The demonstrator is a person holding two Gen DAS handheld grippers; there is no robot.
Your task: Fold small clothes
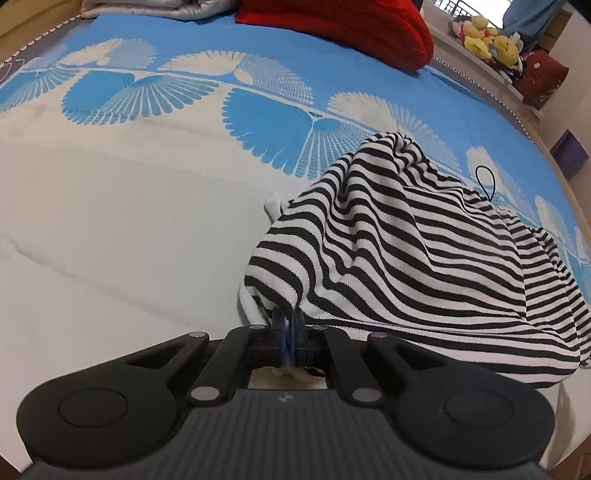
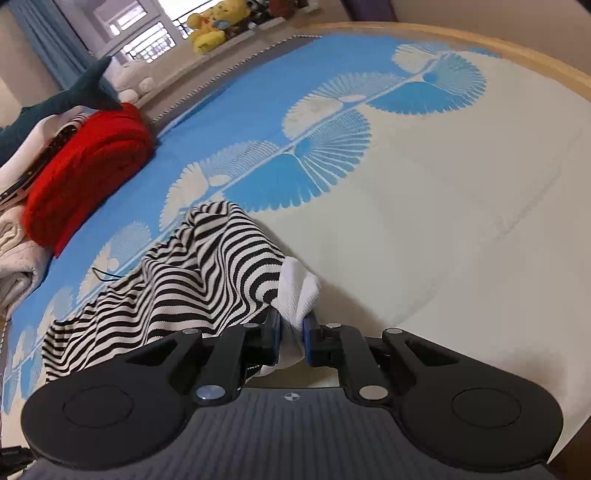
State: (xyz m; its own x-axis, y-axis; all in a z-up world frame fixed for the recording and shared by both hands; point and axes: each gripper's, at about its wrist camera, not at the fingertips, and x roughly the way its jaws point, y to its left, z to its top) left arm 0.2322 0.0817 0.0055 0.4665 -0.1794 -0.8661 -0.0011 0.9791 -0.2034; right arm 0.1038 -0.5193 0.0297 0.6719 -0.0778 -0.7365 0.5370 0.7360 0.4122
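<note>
A black-and-white striped garment (image 1: 399,258) with a white hem lies bunched on the bed. In the left wrist view my left gripper (image 1: 289,323) is shut on its near striped edge, and the cloth rises in folds to the right. In the right wrist view the striped garment (image 2: 192,280) spreads to the left, and my right gripper (image 2: 291,325) is shut on its white hem band (image 2: 299,288). A thin dark loop of cord (image 1: 485,182) lies on or beside the garment's far edge.
The bed cover (image 1: 147,221) is white near me and blue with white fan patterns farther off. A red folded blanket (image 1: 351,26) lies at the far side, with pale folded textiles (image 2: 14,240) beside it. Plush toys (image 1: 487,40) sit on a ledge. The wooden bed edge (image 2: 480,40) curves at the far right.
</note>
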